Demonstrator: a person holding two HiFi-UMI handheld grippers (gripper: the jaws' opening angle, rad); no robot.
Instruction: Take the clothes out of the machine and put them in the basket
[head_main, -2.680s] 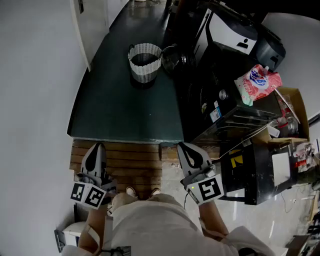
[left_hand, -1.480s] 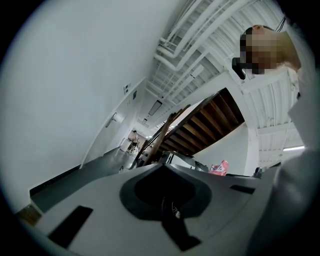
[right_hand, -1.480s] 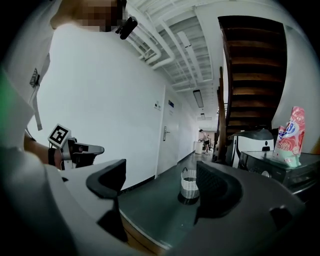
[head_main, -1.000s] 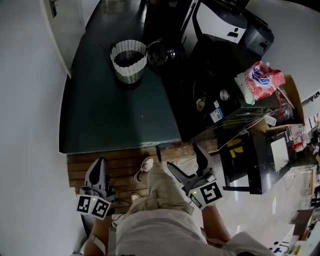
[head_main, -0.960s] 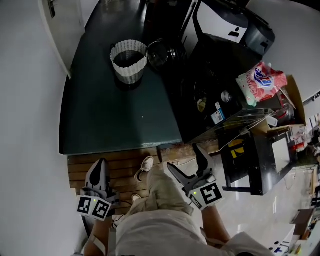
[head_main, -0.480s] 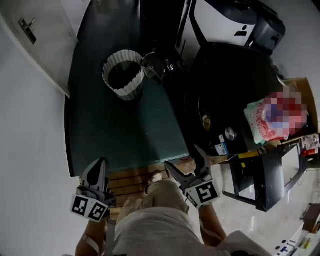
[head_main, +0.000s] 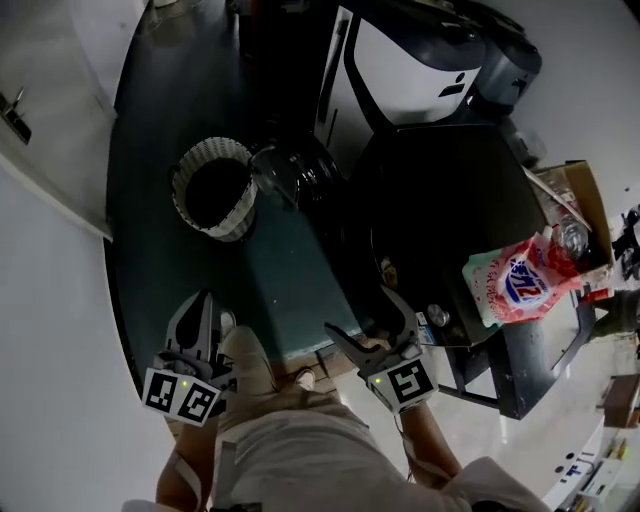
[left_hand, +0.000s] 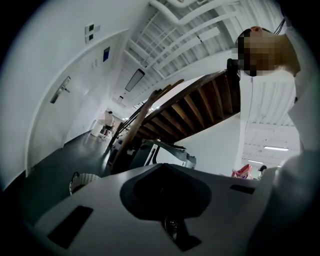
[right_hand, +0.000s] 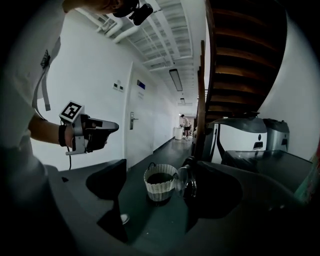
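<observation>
The person is standing at the near edge of the dark floor (head_main: 165, 270) with a gripper in each hand, both held out in front and well short of everything.

The left gripper (head_main: 202, 298) is clenched, jaws pressed together with nothing in them. The right gripper's camera shows the same thing, with it sticking out roughly level against the white wall. The right gripper (head_main: 355, 308) is spread wide and empty. Looking along it, the basket only sits framed in the gap, well off from the jaws.

The basket (head_main: 213, 188) is the white woven one. It's upright on the dark floor, toward the edge that runs along the machine, and just beside the round glass door (head_main: 288, 172), which is swung open.

The machine (head_main: 440, 210) is the black box along the right side of that floor. Its drum is too dark for me to make out any clothes, and the inside of the basket just looks dark too. A pink and white bag (head_main: 512, 285) lies at the right edge of the machine's top.
</observation>
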